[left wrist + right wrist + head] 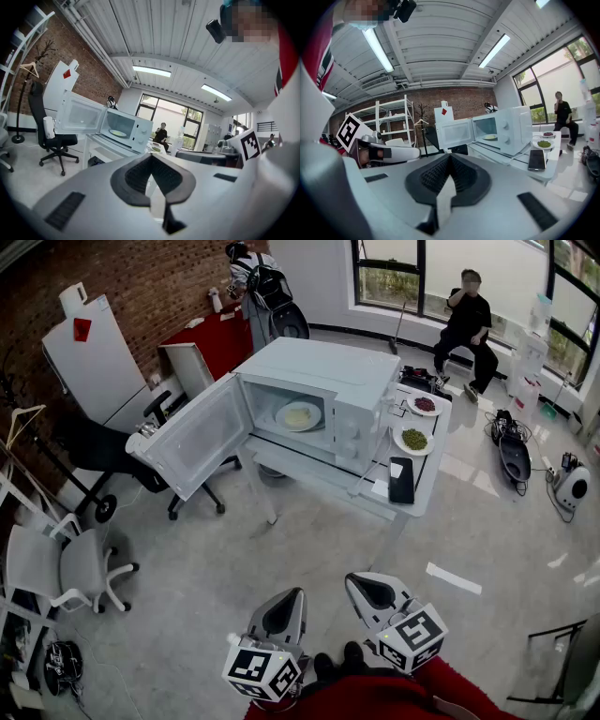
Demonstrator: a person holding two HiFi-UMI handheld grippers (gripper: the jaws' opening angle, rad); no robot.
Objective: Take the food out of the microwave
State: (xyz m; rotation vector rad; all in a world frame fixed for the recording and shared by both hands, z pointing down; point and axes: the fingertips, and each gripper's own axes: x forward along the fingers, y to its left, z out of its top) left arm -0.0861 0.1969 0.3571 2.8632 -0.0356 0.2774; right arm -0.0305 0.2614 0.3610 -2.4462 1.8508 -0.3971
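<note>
Inside the boxy white microwave (323,367), door (192,442) flung wide, toward the white table's (422,486) left edge: a round white plate of pale yellow food (298,415). Well short of the table, left gripper (286,608) and right gripper (367,591), ribbed black pads (137,174) pressed together, pinching nothing.

left tongs (294,594), right tongs (354,581): grey-white, black ribbed pads (136,176) | marker cubes (262,673): black-white squares | clothing (375,701): red, perhaps trousers
</note>
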